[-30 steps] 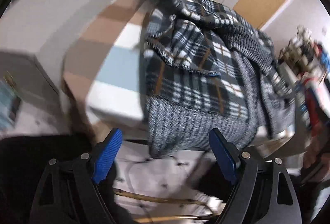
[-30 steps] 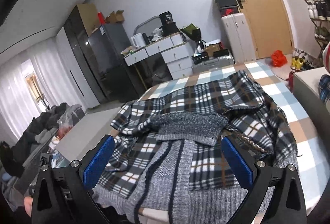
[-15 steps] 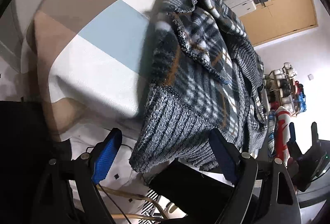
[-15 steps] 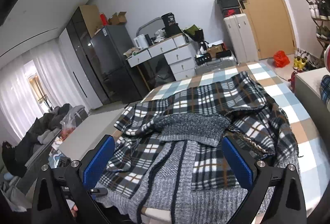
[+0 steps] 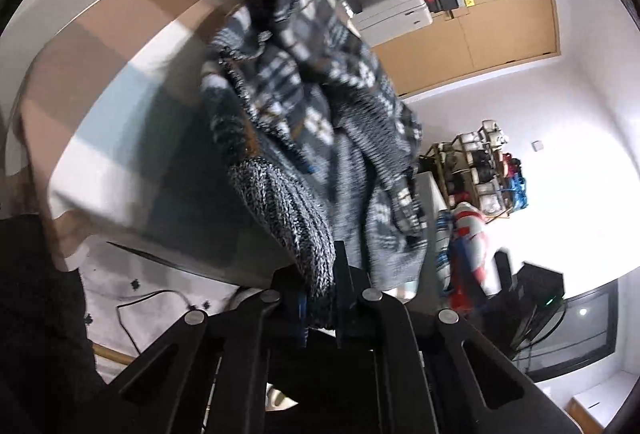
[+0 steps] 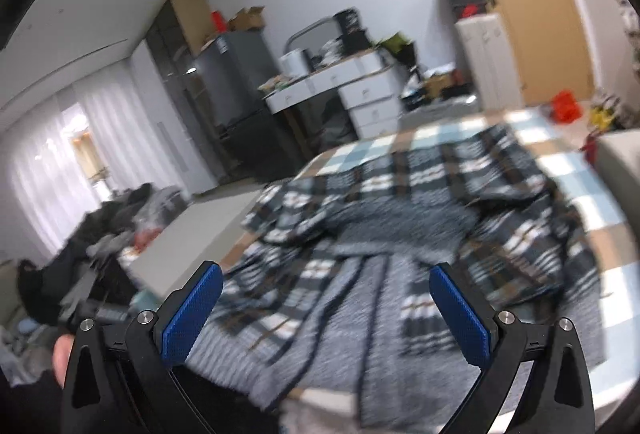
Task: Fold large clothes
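Observation:
A large plaid and grey-knit garment (image 6: 400,234) lies crumpled on a checked bed cover (image 6: 576,170). In the left wrist view my left gripper (image 5: 320,298) is shut on the garment's grey ribbed hem (image 5: 292,214) at the bed's near edge, and the cloth (image 5: 320,106) stretches away from it. My right gripper (image 6: 326,310) is open and empty, with its blue pads (image 6: 192,314) spread above the garment's near grey hem. The right view is blurred.
A white drawer desk (image 6: 344,94), a dark fridge (image 6: 236,74) and a wooden door (image 6: 532,14) stand beyond the bed. A pile of clothes (image 6: 100,226) lies at the left. A shoe rack (image 5: 480,170) and cables on the floor (image 5: 132,314) show in the left view.
My left gripper has closed on the grey ribbed hem, which it only straddled before. My right gripper has dropped closer to the garment and stays open.

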The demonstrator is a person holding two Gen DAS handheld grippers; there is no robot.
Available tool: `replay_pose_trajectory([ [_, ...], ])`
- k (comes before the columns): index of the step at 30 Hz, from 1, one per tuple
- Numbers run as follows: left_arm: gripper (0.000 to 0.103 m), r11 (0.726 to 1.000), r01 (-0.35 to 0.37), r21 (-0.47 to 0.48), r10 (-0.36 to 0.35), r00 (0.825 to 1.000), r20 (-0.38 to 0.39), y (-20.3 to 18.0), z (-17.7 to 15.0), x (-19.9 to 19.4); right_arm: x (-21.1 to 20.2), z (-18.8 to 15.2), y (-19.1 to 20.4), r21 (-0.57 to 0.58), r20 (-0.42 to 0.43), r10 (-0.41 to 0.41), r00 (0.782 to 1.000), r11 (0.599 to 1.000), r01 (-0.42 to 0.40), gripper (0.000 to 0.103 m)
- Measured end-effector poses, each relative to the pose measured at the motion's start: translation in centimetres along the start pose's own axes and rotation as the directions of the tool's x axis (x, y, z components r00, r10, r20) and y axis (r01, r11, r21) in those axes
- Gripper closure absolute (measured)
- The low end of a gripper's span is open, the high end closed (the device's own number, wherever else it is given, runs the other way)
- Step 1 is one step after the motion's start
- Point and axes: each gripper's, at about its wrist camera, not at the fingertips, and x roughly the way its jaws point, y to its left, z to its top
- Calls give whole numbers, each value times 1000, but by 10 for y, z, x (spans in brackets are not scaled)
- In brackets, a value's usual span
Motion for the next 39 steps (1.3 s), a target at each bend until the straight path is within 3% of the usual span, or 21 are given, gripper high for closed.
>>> replay_pose_trajectory([
  [4, 99, 999, 26, -26, -27, 1000, -10, -11, 6, 1, 4, -24, 12, 161, -61, 207, 977, 968, -195, 0],
  [7, 99, 998, 50, -35, -51, 998, -24, -17, 6, 5, 9, -61, 30, 326, -86, 383, 919, 883, -338, 0],
  [9, 99, 997, 68, -29, -69, 997, -31, -19, 7, 4, 20, -81, 41, 415, -97, 459, 883, 825, -383, 0],
  [11, 99, 996, 88, -32, -89, 995, -35, -18, 7, 4, 38, -101, 47, 527, -66, 516, 854, 745, -409, 0],
  [13, 99, 989, 134, -56, -137, 989, -50, -14, 9, 4, 62, -119, 46, 654, -37, 541, 841, 649, -389, 0],
  [15, 99, 984, 158, -79, -162, 985, -50, -9, 12, 2, 95, -138, 44, 778, 41, 588, 808, 488, -395, 0],
  [16, 99, 981, 174, -87, -179, 982, -53, -7, 14, 1, 104, -143, 43, 809, 65, 598, 799, 437, -393, 0],
  [18, 99, 976, 196, -93, -202, 978, -59, -4, 15, -1, 131, -151, 45, 857, 164, 623, 765, 294, -423, 0],
  [19, 99, 975, 203, -92, -209, 976, -58, -4, 15, -2, 139, -149, 46, 858, 193, 626, 756, 266, -439, 0],
  [22, 99, 969, 227, -94, -234, 970, -67, -4, 16, -1, 151, -141, 42, 857, 241, 567, 787, 257, -447, 0],
  [24, 99, 971, 225, -85, -231, 970, -69, -2, 16, -2, 147, -136, 32, 862, 250, 472, 845, 290, -417, 0],
  [25, 99, 971, 226, -81, -231, 970, -69, 1, 15, -2, 144, -135, 28, 864, 251, 439, 863, 301, -404, 0],
  [27, 99, 974, 215, -71, -220, 973, -72, 5, 13, -4, 133, -128, 18, 874, 182, 298, 937, 388, -293, 0],
  [29, 99, 980, 191, -58, -195, 979, -67, 7, 11, -5, 123, -119, 13, 846, 93, 187, 978, 503, -177, 1],
  [30, 99, 983, 177, -51, -180, 982, -64, 8, 10, -4, 121, -114, 11, 823, 79, 169, 982, 545, -161, 9],
  [31, 99, 988, 150, -47, -152, 987, -48, 11, 8, -4, 119, -110, 11, 803, 58, 160, 985, 579, -141, 26],
  [32, 99, 990, 135, -51, -137, 990, -38, 12, 8, -3, 119, -106, 10, 791, 32, 146, 989, 601, -114, 30],
  [34, 99, 992, 99, -84, -102, 994, -29, 19, 8, 2, 121, -102, 9, 775, 19, 169, 985, 620, -122, 65],
  [36, 92, 990, 85, -111, -89, 995, -34, 25, 8, 7, 122, -93, 10, 745, -21, 170, 985, 660, -98, 69],
  [39, 70, 991, 60, -123, -65, 997, -33, 27, 7, 12, 124, -88, 7, 749, -35, 180, 983, 656, -93, 76],
])
